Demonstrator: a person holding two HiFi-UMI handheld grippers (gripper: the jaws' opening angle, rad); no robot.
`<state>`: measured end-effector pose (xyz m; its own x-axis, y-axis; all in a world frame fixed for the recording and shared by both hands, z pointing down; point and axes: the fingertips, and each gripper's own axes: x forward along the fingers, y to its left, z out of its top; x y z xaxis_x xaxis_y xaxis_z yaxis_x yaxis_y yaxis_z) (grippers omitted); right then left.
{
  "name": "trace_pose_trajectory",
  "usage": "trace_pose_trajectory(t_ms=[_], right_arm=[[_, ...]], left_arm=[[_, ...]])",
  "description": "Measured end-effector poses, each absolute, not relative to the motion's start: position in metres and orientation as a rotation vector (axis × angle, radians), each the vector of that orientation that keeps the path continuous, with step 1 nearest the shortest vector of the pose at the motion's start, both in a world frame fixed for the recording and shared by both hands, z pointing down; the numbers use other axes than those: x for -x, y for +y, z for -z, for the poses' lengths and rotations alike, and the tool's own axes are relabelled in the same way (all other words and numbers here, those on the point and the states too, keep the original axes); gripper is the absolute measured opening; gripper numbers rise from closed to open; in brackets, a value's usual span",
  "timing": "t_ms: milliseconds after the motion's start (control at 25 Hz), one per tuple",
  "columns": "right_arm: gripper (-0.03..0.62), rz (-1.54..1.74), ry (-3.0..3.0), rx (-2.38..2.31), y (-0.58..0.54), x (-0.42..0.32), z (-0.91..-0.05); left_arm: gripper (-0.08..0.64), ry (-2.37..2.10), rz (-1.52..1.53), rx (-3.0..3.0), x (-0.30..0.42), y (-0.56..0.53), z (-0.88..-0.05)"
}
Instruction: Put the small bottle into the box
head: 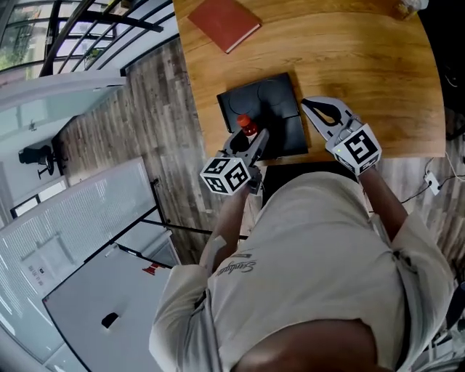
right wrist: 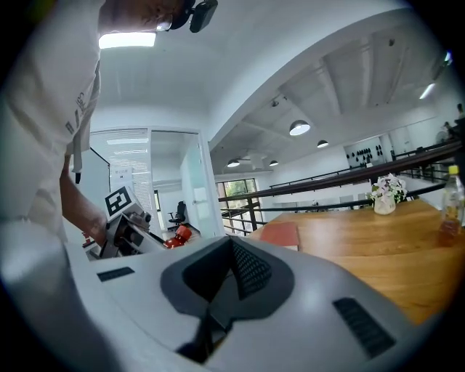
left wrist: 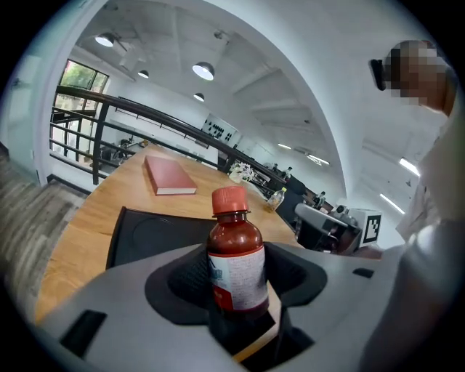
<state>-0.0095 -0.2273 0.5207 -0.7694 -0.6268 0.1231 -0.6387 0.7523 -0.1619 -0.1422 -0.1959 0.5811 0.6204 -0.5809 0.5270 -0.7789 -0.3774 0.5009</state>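
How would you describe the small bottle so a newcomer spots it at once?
Find the curved wooden table; a flat black box lies at its near edge. At that box's near left corner, the left claw is shut on a small brown bottle. Its red cap and white label set it apart from the flat red book.

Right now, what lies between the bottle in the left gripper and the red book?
Beyond the small bottle comes the black box, then bare wooden table up to the red book; the left gripper view shows it.
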Motion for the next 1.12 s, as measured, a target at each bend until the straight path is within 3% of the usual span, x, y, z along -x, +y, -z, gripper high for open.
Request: trace_pose_trajectory(t_ms=[400, 1120], right_arm=[[-0.005, -0.355, -2.903, -0.963, -0.216, 0.013, -0.529], [-0.005, -0.428, -2.896, -1.024, -0.224, 0.001, -0.545]], left_arm=[[0.236, -1.084, -0.660, -1.874, 0.146, -0.170, -0.648], [0.235, -1.098, -0.717, -1.667, 0.150, -0.144, -0.702]])
